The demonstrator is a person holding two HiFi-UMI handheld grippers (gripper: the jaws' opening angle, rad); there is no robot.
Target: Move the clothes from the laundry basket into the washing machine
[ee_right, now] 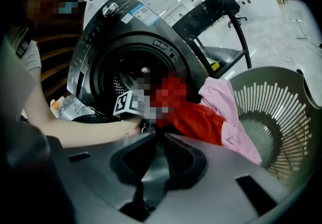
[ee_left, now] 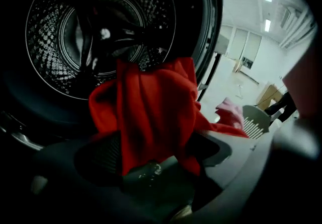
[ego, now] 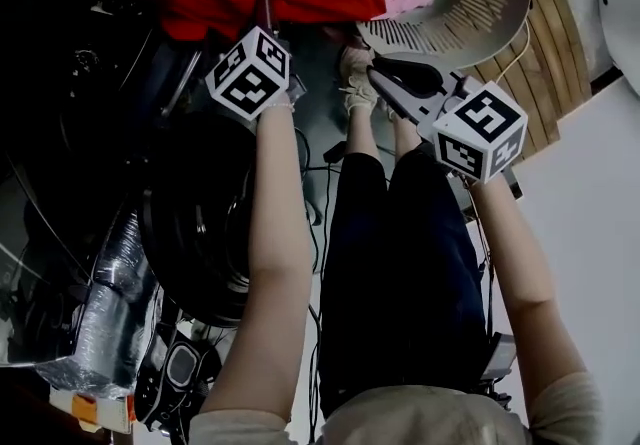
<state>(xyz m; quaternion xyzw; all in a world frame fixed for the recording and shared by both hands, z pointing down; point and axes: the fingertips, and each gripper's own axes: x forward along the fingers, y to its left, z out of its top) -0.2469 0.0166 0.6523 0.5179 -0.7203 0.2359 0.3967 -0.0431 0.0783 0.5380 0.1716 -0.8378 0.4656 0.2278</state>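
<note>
The left gripper (ee_left: 153,155) was held at the mouth of the washer (ee_right: 100,36), faced towards the drum (ee_left: 60,31). Its jaws were seen spread wide. The red garment (ee_left: 151,112) was draped loosely between them and was pressed by neither pad. Part of that garment was bunched in front of the drum's opening. The rest was trailed off towards the basket (ee_right: 284,117), so the garment was stretched between washer and basket and was wholly inside neither.

The pink garment (ee_right: 224,104) was hung over the basket's near rim, and it was touched there by the red garment's tail.

The right gripper (ee_right: 158,136) was held apart from the clothes and was aimed at both washer and basket. Its jaws were seen closed, with the tips touching, and no cloth was caught between them.

In the head view both marker cubes were seen above the person's legs (ego: 400,263), which were clad in dark trousers. The left cube was placed just beside the red garment, and the right cube was placed near the basket's rim.
</note>
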